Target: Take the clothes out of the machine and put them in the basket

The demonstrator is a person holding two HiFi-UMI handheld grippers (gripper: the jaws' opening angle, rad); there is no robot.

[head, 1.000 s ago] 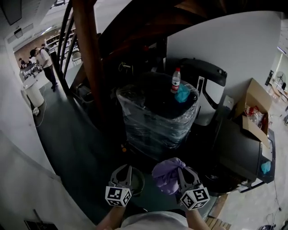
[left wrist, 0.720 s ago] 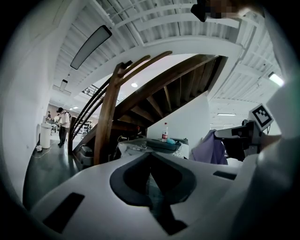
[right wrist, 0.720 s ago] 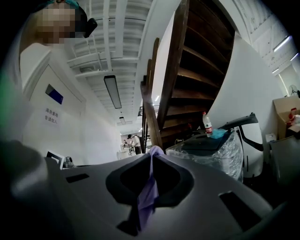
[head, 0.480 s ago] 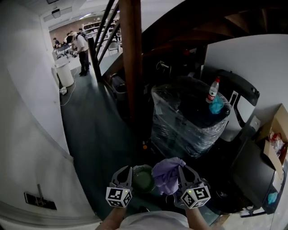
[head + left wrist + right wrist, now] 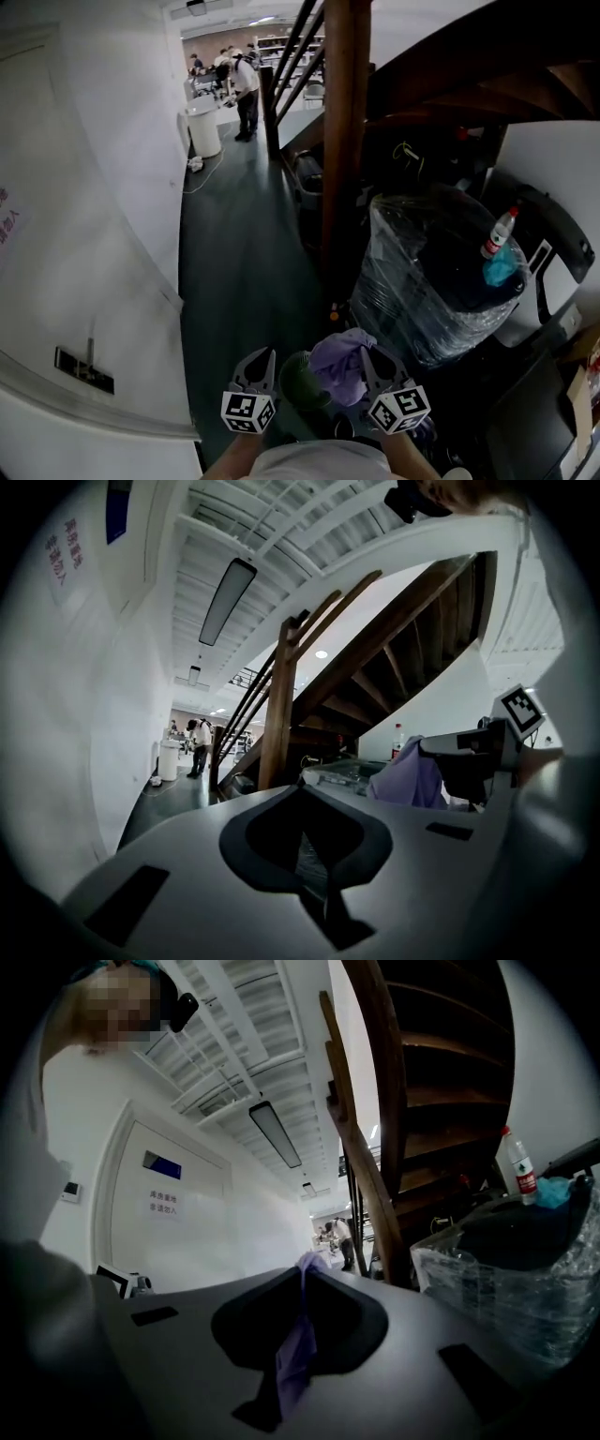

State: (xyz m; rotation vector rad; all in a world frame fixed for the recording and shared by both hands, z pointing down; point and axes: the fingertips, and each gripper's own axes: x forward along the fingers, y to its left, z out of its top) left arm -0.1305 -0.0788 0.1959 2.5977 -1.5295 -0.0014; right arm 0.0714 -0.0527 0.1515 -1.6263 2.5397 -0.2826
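A lilac cloth point(image 5: 333, 361) hangs bunched from my right gripper point(image 5: 356, 364), which is shut on it low in the head view. In the right gripper view the cloth point(image 5: 295, 1354) runs down through the closed jaws of that gripper point(image 5: 302, 1265). My left gripper point(image 5: 255, 361) is beside it on the left, shut, with nothing between its fingers. In the left gripper view this gripper point(image 5: 302, 787) points level and the cloth point(image 5: 408, 778) shows at the right. A dark green round container point(image 5: 298, 382) sits on the floor between the two grippers, partly hidden by the cloth.
A plastic-wrapped dark stack point(image 5: 422, 291) stands right of me, a bottle point(image 5: 497, 232) and a blue rag point(image 5: 500, 267) on top. A wooden stair post point(image 5: 342, 141) rises ahead. A white wall point(image 5: 94, 234) runs along the left. People point(image 5: 246, 89) stand far down the corridor.
The view has swung left: the wrapped stack slid to the right and the corridor and white wall came in. Both grippers moved along with it, the right still holding the lilac cloth.
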